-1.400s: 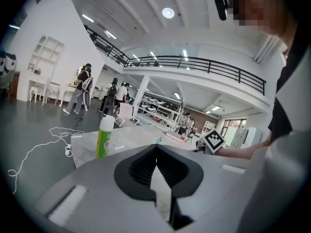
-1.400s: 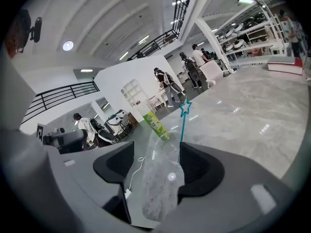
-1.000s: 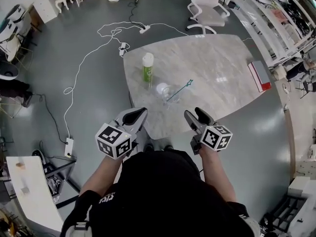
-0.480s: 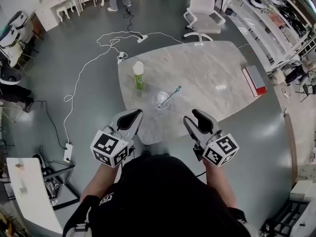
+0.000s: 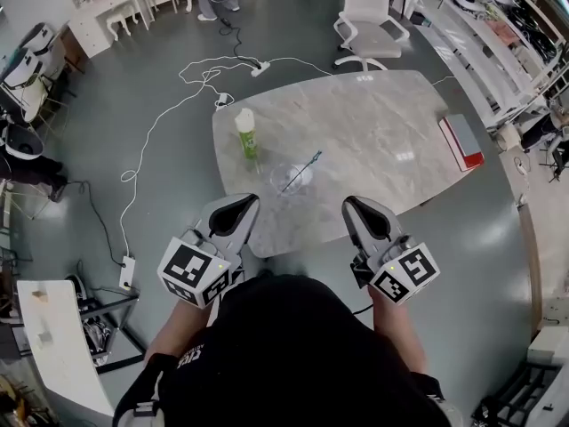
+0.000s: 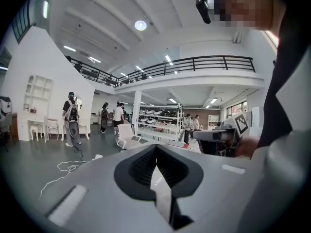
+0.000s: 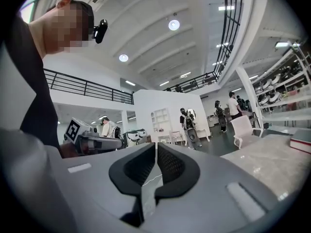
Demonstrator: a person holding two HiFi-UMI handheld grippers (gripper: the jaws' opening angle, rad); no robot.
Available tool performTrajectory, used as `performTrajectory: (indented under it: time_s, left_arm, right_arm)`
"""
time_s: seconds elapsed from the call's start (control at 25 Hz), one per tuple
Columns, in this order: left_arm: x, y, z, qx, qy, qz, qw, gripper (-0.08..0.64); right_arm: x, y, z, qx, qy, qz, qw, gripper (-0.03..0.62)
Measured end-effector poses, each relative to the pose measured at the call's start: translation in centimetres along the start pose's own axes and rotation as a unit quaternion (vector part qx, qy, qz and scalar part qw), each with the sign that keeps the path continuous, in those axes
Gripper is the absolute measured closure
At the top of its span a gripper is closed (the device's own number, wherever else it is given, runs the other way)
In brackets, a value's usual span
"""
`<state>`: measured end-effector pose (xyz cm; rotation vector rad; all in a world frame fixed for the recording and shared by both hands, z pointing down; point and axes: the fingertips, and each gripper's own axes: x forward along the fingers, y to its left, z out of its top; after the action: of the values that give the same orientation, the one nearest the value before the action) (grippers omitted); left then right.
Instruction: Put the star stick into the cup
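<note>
You'll find the thin teal star stick (image 5: 307, 167) leaning in the clear plastic cup (image 5: 290, 181) straight ahead, left gripper (image 5: 237, 208) fingers clenched empty, right gripper (image 5: 364, 212) fingers closing empty.

Table (image 5: 373, 132) middle bare; bottle (image 5: 246, 133) near cup (image 5: 292, 178), to its left; book (image 5: 464, 142) well apart at right edge.

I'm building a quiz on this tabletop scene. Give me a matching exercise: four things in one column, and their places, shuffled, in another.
1 star stick
2 green bottle
3 red-edged book
4 white chair

A at the table's right edge
B on the floor beyond the table
C leaning in the cup
D upright, left of the cup

Pairs: 1-C, 2-D, 3-A, 4-B.
</note>
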<state>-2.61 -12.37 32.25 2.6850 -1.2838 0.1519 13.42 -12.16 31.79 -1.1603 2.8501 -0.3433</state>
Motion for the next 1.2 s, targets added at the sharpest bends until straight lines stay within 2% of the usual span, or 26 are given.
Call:
performTrajectory:
  time_s: [0.08, 0.28, 0.56, 1.2]
  left_arm:
    - [0.2, -0.4, 0.2, 0.003, -0.001, 0.0, 1.0, 0.557]
    - [0.0, -1.3, 0.1, 0.009, 0.0, 0.001, 1.0, 0.557]
    - [-0.2, -1.3, 0.0, 0.008, 0.006, 0.005, 0.9999, 0.557]
    - [-0.2, -0.8, -0.6, -0.005, 0.014, -0.005, 0.9999, 0.557]
  right_arm:
    - [-0.5, -0.2, 0.1, 0.0, -0.003, -0.002, 1.0, 0.577]
    - [-1.4, 0.0, -0.3, -0.025, 0.004, -0.004, 1.0, 0.577]
    - [-1.5, 0.2, -0.6, -0.031, 0.006, 0.004, 0.999, 0.58]
    - [-0.9, 0.3, -1.9, -0.006, 0.017, 0.002, 1.0, 0.58]
